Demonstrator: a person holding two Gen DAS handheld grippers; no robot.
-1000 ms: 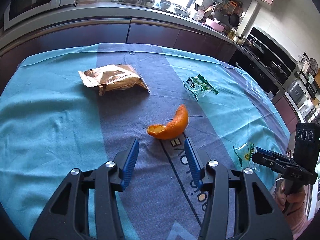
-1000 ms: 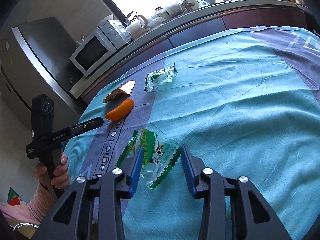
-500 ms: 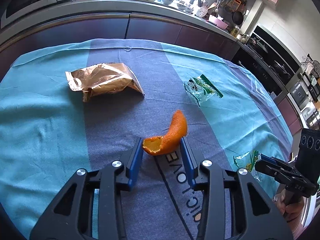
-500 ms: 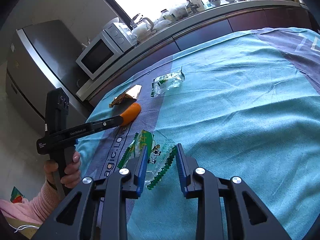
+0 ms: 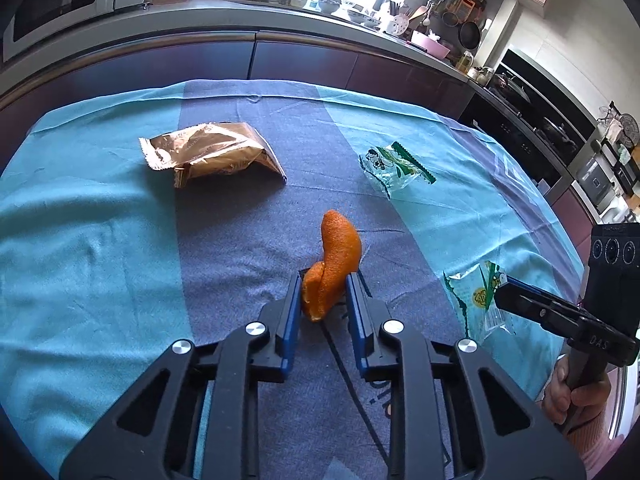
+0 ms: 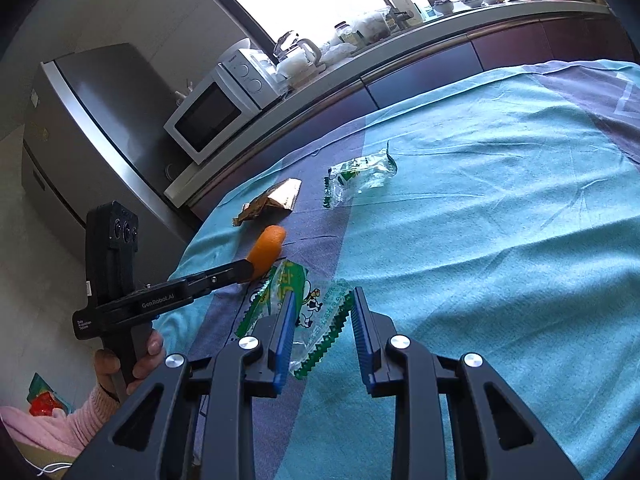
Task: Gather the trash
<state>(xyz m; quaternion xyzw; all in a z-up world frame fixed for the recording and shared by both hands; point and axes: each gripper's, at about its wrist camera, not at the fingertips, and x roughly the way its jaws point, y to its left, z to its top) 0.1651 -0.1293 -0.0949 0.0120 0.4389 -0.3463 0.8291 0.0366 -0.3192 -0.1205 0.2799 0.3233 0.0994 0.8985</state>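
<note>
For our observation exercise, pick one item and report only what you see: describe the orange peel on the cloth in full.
The orange peel is one curved strip, bright pebbled orange outside, with a paler inner side showing at its folded near end. It stands tilted upward, its rounded tip pointing away. It sits on the grey band of the cloth, between the jaws of the left gripper, which are closing on its lower end. The wrappers lie apart from it.
</note>
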